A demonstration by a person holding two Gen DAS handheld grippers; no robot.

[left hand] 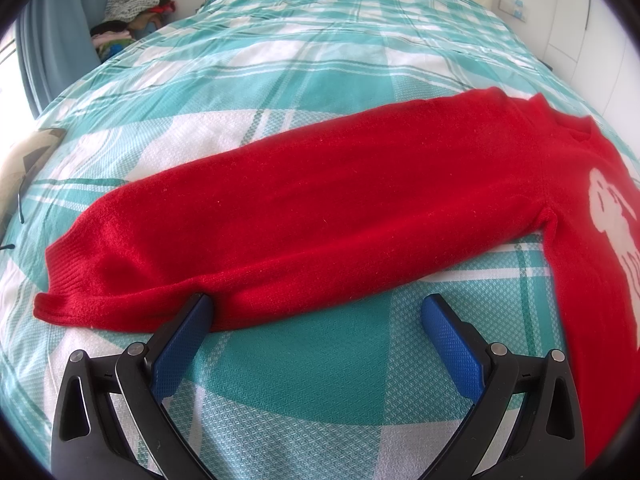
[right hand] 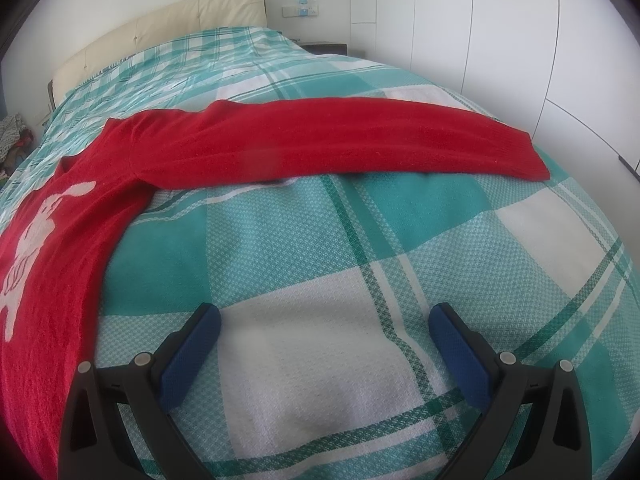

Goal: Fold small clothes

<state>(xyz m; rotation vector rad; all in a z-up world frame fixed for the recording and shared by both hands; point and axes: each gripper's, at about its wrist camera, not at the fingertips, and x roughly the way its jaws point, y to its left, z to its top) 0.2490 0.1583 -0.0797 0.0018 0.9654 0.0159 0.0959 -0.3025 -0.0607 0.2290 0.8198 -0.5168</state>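
Observation:
A small red sweater (left hand: pixel 320 208) with a white figure on its chest lies flat on the bed, sleeves spread out to both sides. In the left wrist view its left sleeve stretches across the frame, cuff at the lower left. My left gripper (left hand: pixel 316 308) is open, its left fingertip (left hand: pixel 200 304) touching the sleeve's near edge close to the cuff. In the right wrist view the sweater (right hand: pixel 320 140) shows its other sleeve stretched to the right, body at the left. My right gripper (right hand: pixel 324 316) is open and empty over bare bedspread, well short of that sleeve.
The bed is covered by a teal and white plaid bedspread (right hand: pixel 320 240). A cream headboard (right hand: pixel 160 36) is at the far end. A pile of clothes (left hand: pixel 128 12) sits beside the bed at far left. White wardrobe doors (right hand: pixel 500 40) stand on the right.

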